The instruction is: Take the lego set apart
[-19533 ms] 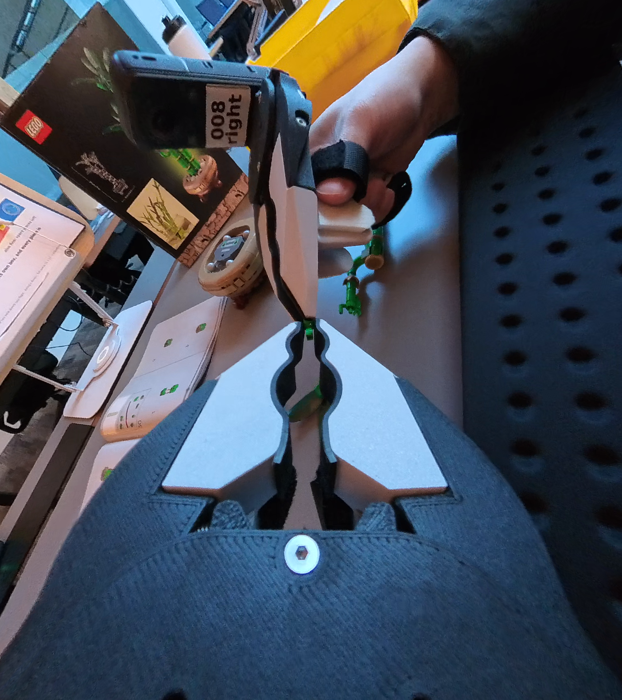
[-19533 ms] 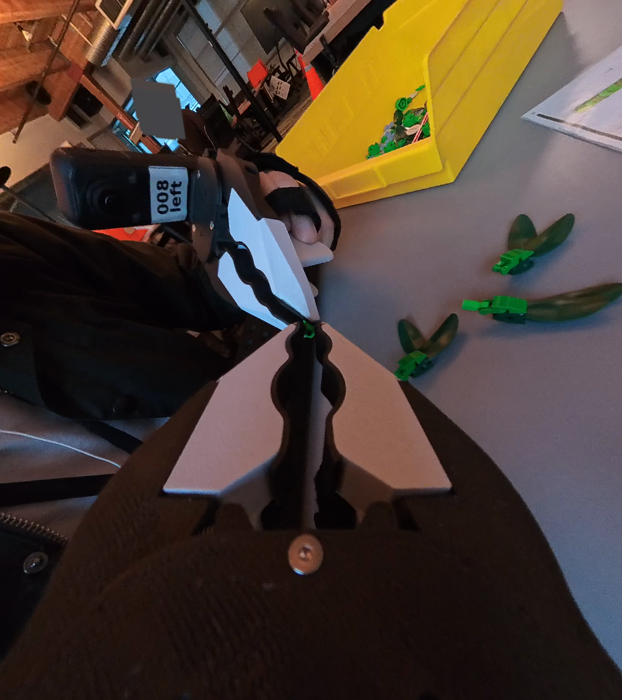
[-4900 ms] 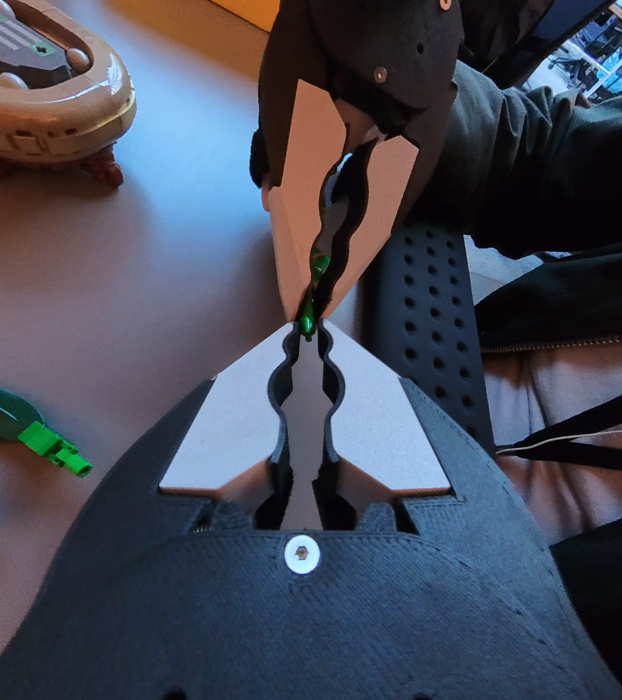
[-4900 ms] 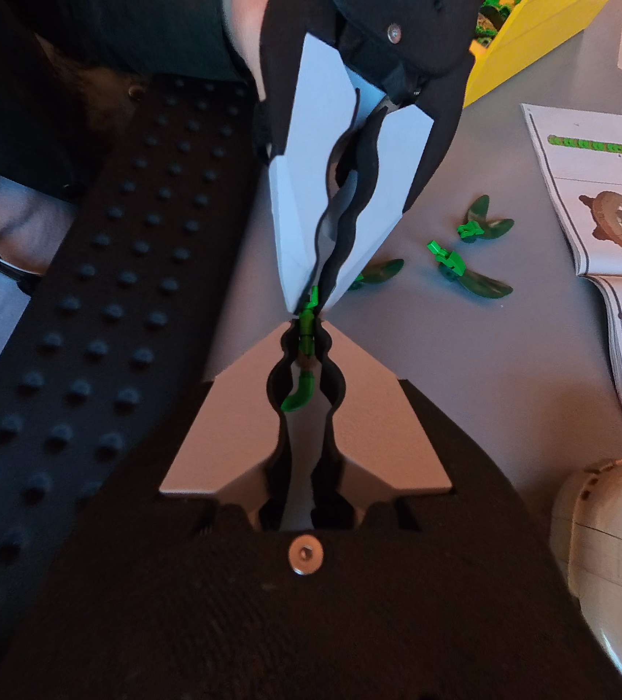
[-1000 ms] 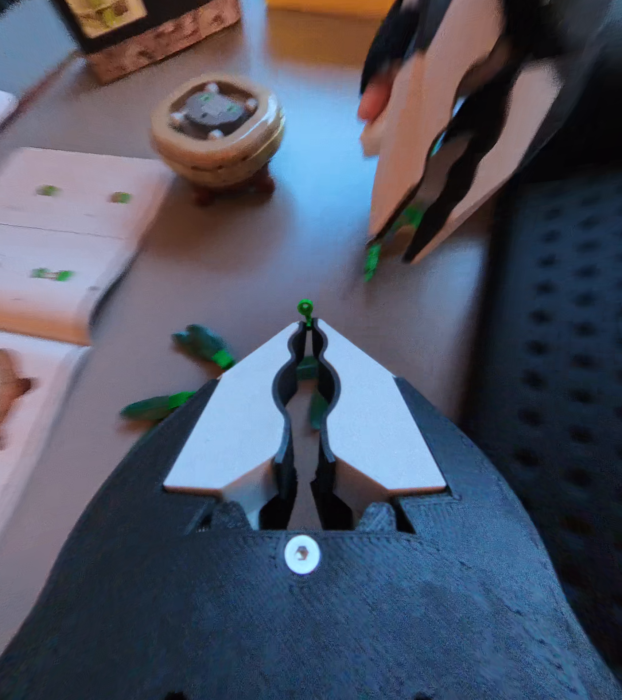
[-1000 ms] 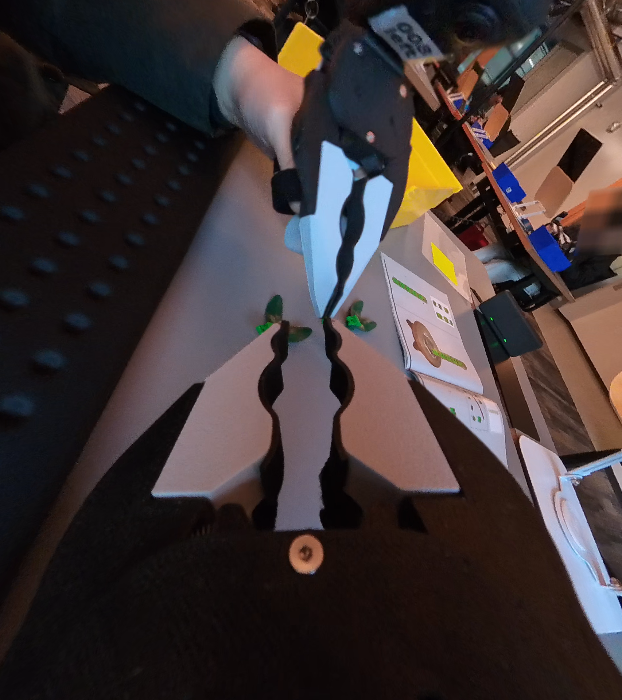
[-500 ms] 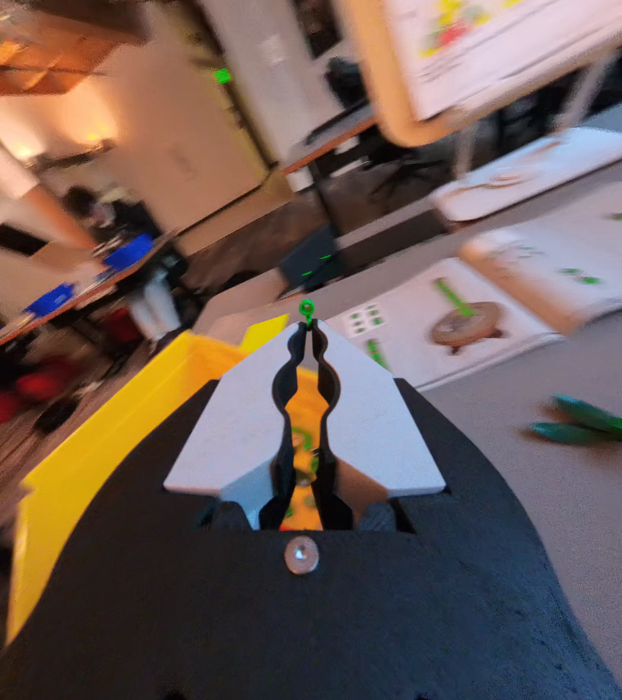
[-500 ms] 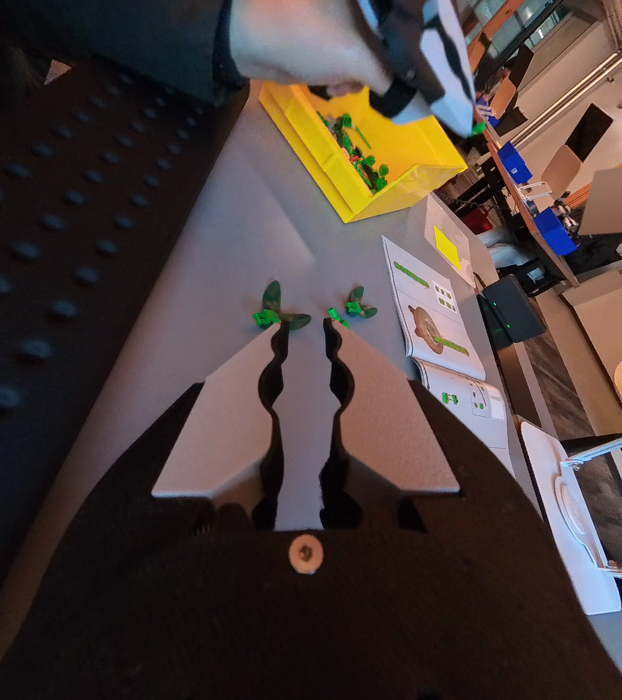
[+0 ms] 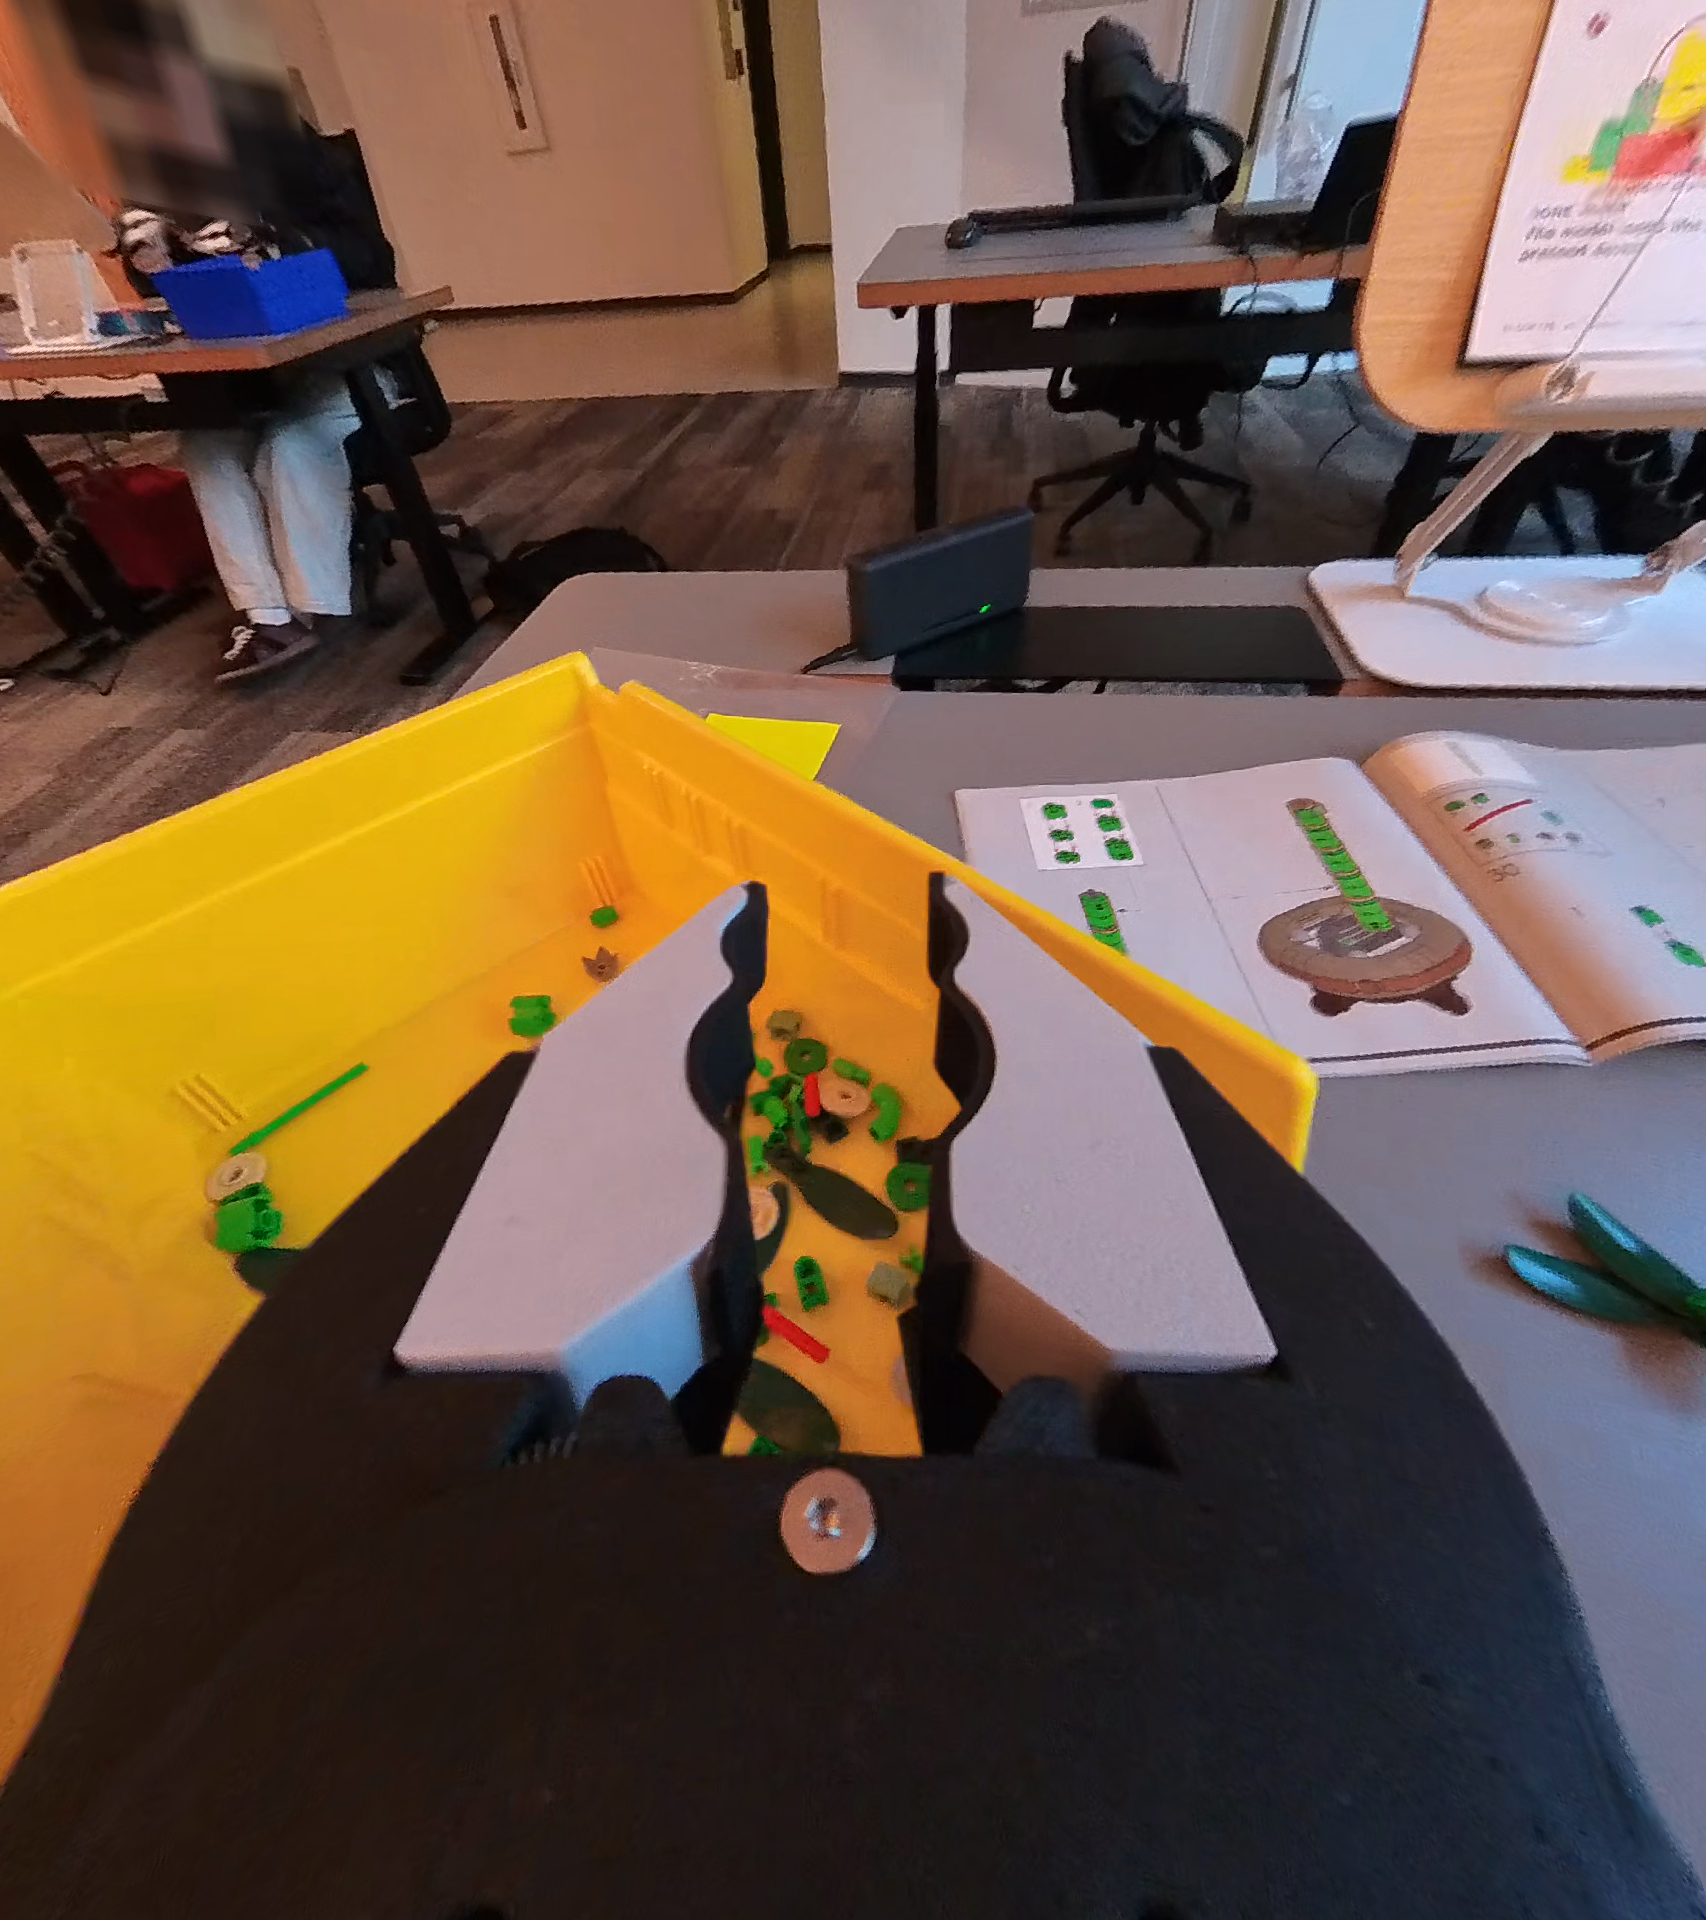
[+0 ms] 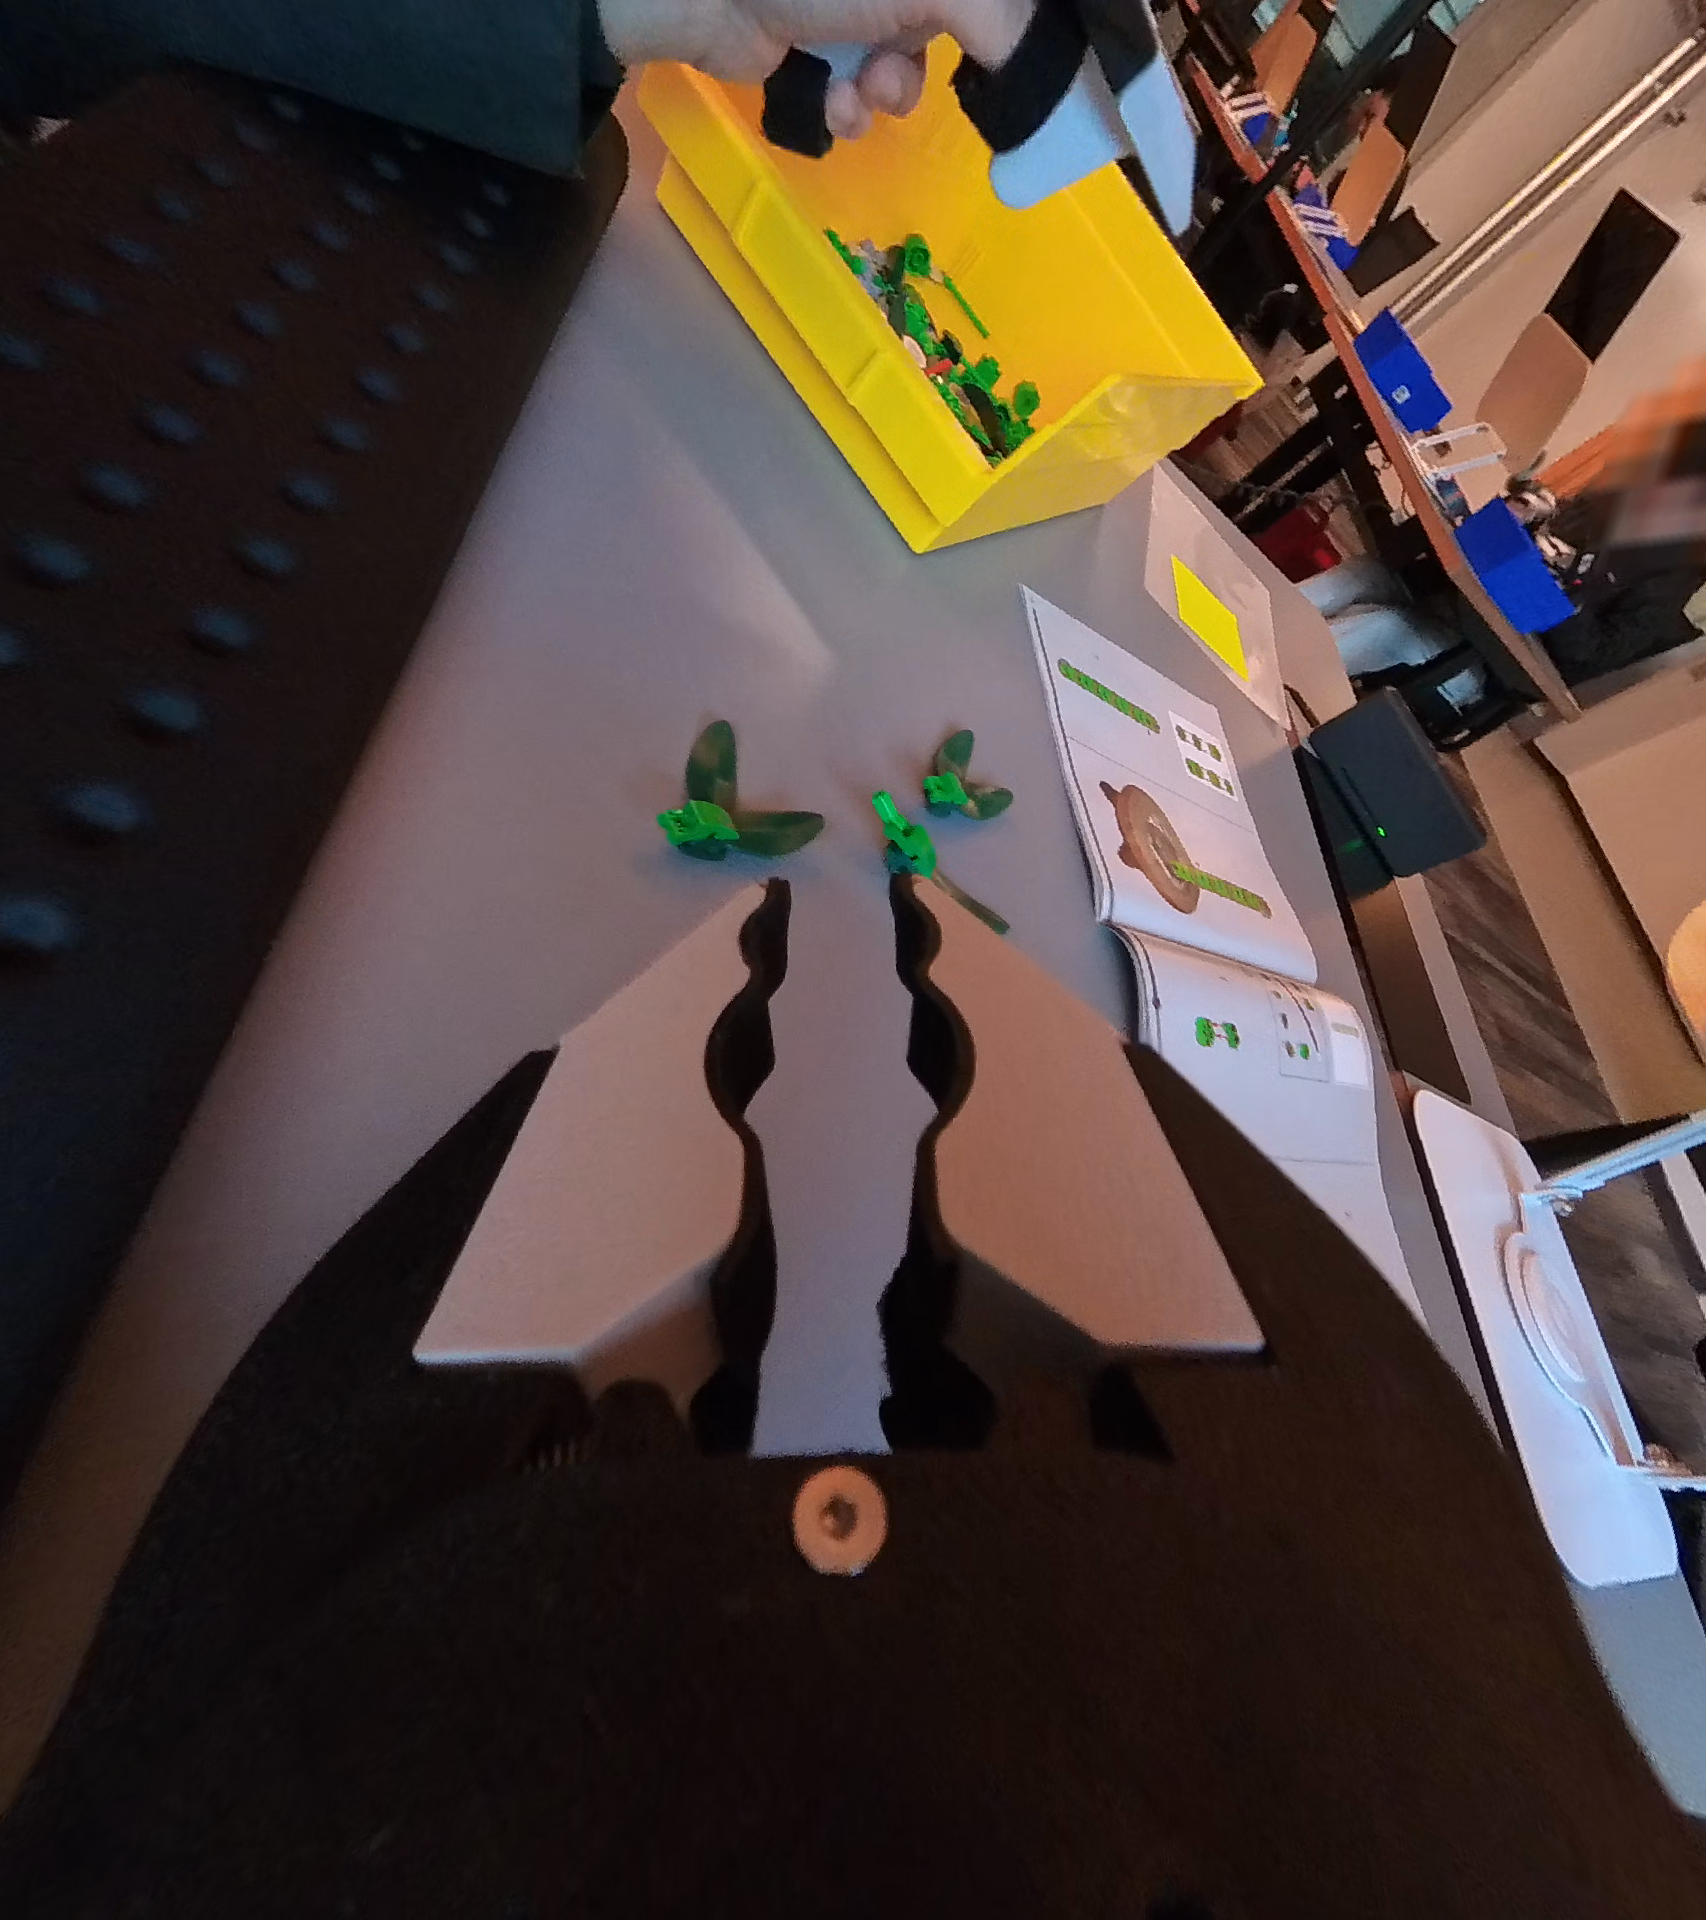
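Since a second ago the left gripper (image 9: 838, 904) has swung over the yellow bin (image 9: 329, 914), fingers spread and empty; only its view shows the loose green pieces (image 9: 807, 1101) between them. Right gripper (image 10: 833, 894) hovers low over the worktop (image 10: 620, 582), fingers parted, holding nothing, leaf clusters (image 10: 724, 810) just past its tips (booklet (image 10: 1161, 821) to their right).
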Motion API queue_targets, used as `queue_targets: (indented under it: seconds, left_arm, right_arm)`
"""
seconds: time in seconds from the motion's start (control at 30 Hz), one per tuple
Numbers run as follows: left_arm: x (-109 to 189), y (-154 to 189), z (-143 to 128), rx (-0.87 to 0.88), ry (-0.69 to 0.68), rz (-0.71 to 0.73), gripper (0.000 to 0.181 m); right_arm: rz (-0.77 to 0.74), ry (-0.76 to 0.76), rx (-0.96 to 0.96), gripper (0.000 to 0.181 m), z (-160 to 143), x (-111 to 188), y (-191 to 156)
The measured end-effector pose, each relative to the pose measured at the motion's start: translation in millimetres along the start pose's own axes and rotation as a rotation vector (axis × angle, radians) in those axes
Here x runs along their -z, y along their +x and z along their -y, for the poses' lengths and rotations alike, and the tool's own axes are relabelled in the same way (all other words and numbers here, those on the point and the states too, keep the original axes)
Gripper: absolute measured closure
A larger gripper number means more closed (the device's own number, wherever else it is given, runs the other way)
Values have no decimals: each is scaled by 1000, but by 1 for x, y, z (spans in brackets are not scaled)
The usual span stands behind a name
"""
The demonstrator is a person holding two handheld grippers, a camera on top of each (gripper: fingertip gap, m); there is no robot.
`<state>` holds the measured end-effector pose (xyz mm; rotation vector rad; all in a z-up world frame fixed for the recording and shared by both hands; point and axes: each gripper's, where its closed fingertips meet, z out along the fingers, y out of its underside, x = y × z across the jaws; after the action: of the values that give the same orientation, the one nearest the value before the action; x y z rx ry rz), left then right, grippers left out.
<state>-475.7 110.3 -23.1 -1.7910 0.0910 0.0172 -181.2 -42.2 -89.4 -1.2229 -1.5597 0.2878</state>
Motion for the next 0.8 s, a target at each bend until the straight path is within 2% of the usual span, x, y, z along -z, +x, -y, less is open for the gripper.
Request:
queue_targets:
  seconds: [0.1,0.17,0.23,0.37,0.47,0.53,0.63,0.8]
  left_arm:
    - [10,26,21,41,132,-139,157]
    - [24,67,36,30,235,-331,161]
    - [38,113,38,-21,270,-518,163]
    - [65,204,4,-200,159,-872,159]
    - [91,252,-32,-275,25,-1108,155]
    - [103,271,-53,-316,-63,-1198,151]
    - [117,290,-80,-414,-142,-1286,151]
    - [134,310,-121,-582,-258,-1360,151]
  right_arm:
    - [-38,-42,-39,161,-9,5,11]
    - [-33,-67,-130,160,-18,11,17]
    - [39,-82,-260,156,-27,16,12]
    - [196,-123,-453,156,-40,23,-5]
    - [282,-176,-518,156,-48,21,-20]
    - [327,-212,-533,157,-53,19,-29]
    - [397,-248,-575,170,-56,17,-40]
    - [425,-235,-632,172,-55,15,-41]
